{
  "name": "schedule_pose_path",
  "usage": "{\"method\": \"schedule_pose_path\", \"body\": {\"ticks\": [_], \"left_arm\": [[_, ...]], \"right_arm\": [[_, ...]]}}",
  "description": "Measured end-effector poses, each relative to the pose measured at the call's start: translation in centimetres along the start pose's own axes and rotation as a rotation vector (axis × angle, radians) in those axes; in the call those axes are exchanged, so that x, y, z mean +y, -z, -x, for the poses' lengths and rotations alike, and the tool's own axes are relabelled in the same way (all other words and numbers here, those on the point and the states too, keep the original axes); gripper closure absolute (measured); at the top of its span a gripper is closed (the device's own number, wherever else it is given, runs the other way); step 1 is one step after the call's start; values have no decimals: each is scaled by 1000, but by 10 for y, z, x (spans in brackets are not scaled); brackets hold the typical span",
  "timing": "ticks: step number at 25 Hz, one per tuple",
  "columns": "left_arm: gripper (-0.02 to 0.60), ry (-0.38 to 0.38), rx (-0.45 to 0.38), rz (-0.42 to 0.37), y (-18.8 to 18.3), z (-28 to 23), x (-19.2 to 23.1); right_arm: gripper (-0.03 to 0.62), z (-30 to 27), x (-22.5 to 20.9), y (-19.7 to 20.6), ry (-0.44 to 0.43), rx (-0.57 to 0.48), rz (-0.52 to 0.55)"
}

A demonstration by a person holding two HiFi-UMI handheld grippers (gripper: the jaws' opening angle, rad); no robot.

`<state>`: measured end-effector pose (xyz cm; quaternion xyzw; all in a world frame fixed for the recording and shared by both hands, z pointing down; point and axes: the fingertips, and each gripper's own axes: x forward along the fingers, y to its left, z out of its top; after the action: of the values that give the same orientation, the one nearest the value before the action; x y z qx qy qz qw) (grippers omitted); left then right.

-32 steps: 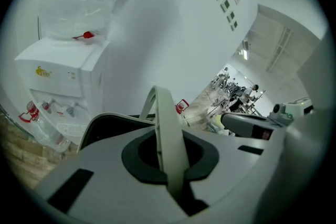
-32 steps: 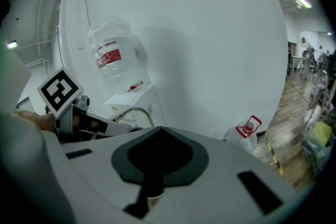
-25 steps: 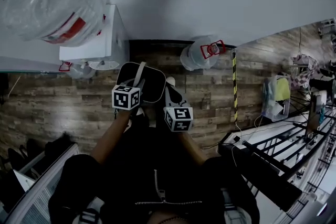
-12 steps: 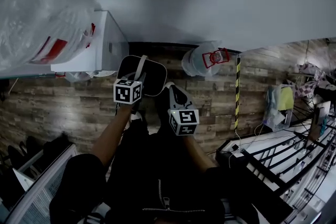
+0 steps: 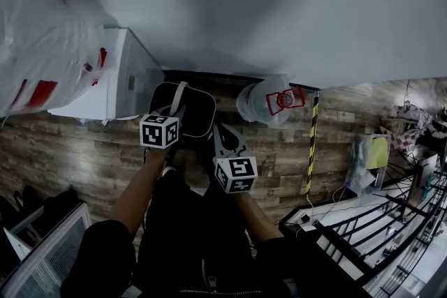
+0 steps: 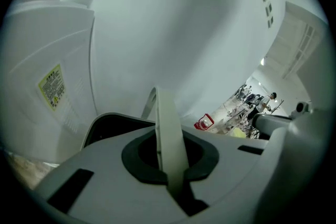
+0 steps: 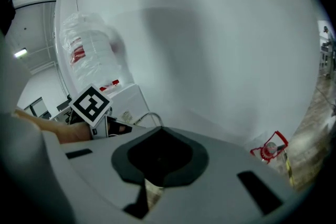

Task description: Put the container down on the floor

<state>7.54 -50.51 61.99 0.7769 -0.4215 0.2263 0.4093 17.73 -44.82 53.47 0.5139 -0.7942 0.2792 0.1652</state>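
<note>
Left hand-held gripper (image 6: 169, 176) clamping pale handle (image 6: 167, 123), black container (image 5: 201, 112)

No legible wording, brand or number anywhere. Yellow sticker (image 6: 52, 86) on the side wall of the white water dispenser (image 6: 42, 128), near its front edge: lines of print, too small to read. Red-and-white label (image 7: 77, 53) on the plastic-wrapped bottle (image 7: 89, 50) atop the dispenser: blurred, unreadable. Black-and-white square markers on the cubes of the left gripper (image 5: 177, 107) and the right gripper (image 5: 219, 132): patterns only, no letters or digits. Yellow-and-black striped tape (image 5: 311, 143) on the wooden floor (image 5: 84, 150): a warning strip without words.
</note>
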Motion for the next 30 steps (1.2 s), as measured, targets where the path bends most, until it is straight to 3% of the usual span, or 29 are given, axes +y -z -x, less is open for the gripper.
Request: {"method": "schedule_pose_path", "body": {"ticks": [9,17,30], "left_arm": [[565,-21,-7,0,10,-48,38],[566,-40,15,39,43,-98,73],[566,-43,-17,81,71,-165,135]], "right_arm": [[583,-60,-20,12,-33,-39,-13],[583,-109,-46,55,-32,-8,-23],[583,-196,-54,89,-86,-48,10]]}}
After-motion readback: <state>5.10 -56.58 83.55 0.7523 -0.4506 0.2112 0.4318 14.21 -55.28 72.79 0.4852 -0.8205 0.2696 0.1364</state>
